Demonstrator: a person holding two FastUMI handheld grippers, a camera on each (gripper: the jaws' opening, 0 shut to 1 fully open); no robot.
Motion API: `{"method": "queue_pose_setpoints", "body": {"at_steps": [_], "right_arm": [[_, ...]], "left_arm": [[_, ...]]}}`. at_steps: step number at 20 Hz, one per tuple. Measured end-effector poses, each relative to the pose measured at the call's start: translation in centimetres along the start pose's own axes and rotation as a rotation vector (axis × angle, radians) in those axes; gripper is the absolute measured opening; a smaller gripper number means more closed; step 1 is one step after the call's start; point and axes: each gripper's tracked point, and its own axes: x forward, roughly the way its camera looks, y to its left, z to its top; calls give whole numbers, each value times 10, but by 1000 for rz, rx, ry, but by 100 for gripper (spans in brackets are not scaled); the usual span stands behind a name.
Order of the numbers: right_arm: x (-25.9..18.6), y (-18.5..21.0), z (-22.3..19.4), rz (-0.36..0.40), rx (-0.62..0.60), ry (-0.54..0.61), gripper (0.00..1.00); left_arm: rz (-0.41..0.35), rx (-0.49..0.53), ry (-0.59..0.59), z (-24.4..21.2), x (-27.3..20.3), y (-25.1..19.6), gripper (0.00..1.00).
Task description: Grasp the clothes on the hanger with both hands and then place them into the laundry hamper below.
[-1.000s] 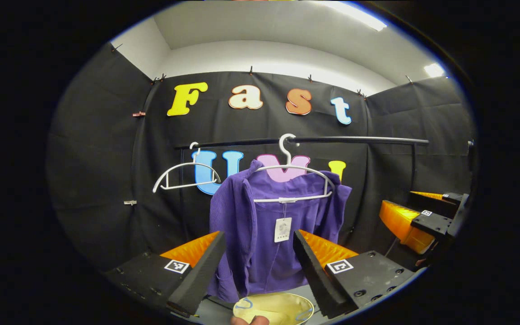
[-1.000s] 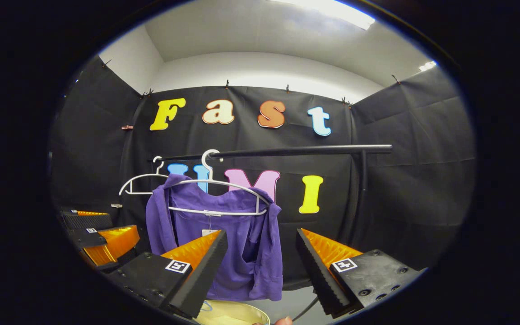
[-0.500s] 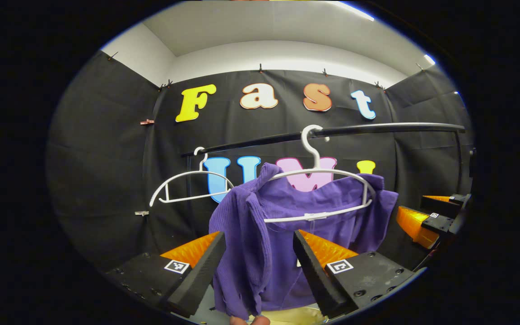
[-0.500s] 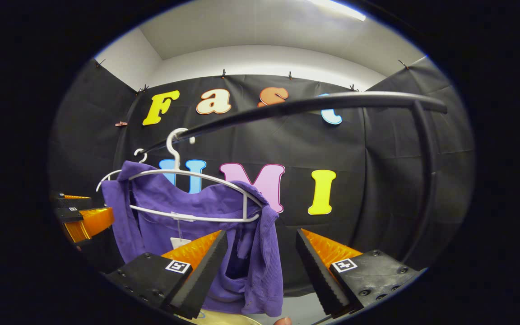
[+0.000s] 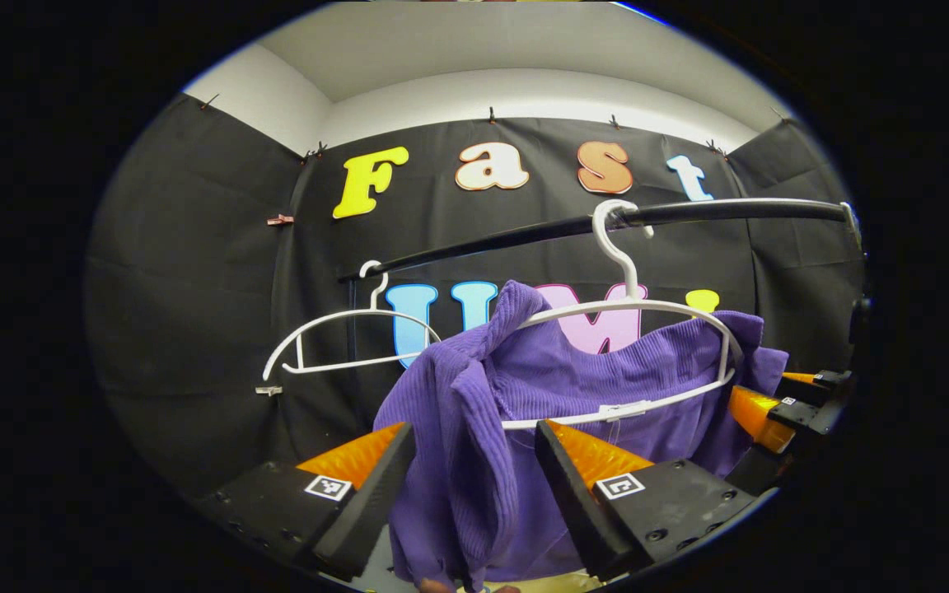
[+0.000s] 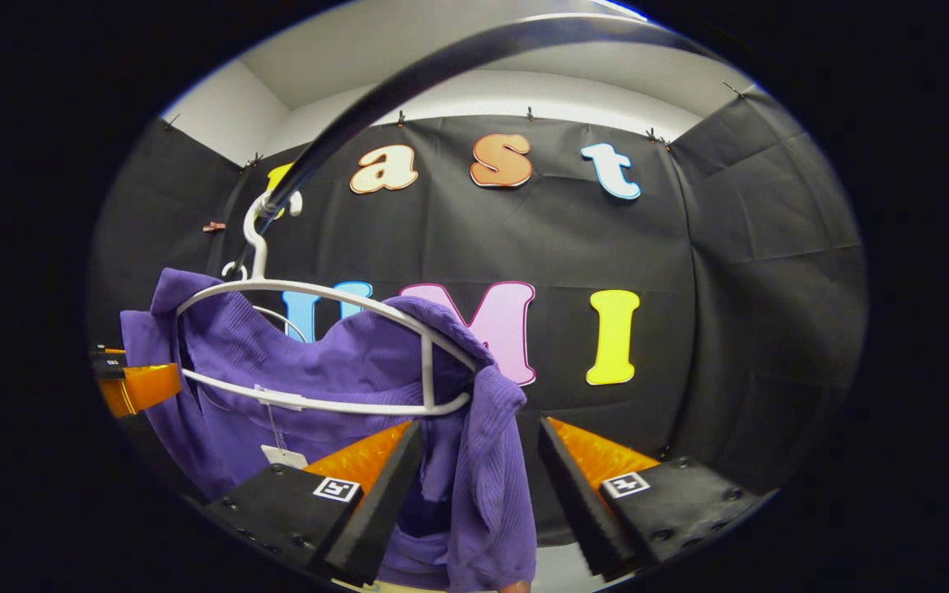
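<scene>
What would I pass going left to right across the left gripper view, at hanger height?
Empty white hanger → purple garment on its own white hanger → the right gripper at the far edge.

The purple top [image 5: 540, 387] was soft ribbed cloth. Its hanger [image 5: 631, 309] looked like smooth white plastic. The dark rail [image 5: 689, 214] shone a bit. A paper tag [image 6: 283, 455] hung on the top.
</scene>
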Motion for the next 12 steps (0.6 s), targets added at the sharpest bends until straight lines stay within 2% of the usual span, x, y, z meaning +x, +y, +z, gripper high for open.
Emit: {"method": "queue_pose_setpoints", "body": {"at_steps": [2, 3, 5, 6, 7, 8, 11, 12], "right_arm": [[9, -1, -6, 4, 28, 15, 65], [13, 0, -10, 20, 37, 28, 62], [12, 3, -19, 38, 9, 43, 26], [12, 1, -16, 52, -3, 35, 18], [16, 2, -16, 63, -18, 25, 9], [13, 2, -12, 58, -44, 7, 9], [9, 5, -5, 61, -84, -38, 9], [8, 5, -2, 68, -91, -39, 9]], "left_arm": [[29, 30, 1, -3, 6, 4, 78], [26, 34, -4, -1, 8, 3, 69], [37, 38, -32, 6, 10, 6, 40], [45, 35, -48, 9, 10, 8, 25], [21, 25, -43, 8, 13, 6, 11], [15, 24, -22, 1, 15, 7, 7], [-27, 20, 49, -18, 22, 10, 5], [-24, 16, 49, -16, 22, 13, 7]]}}
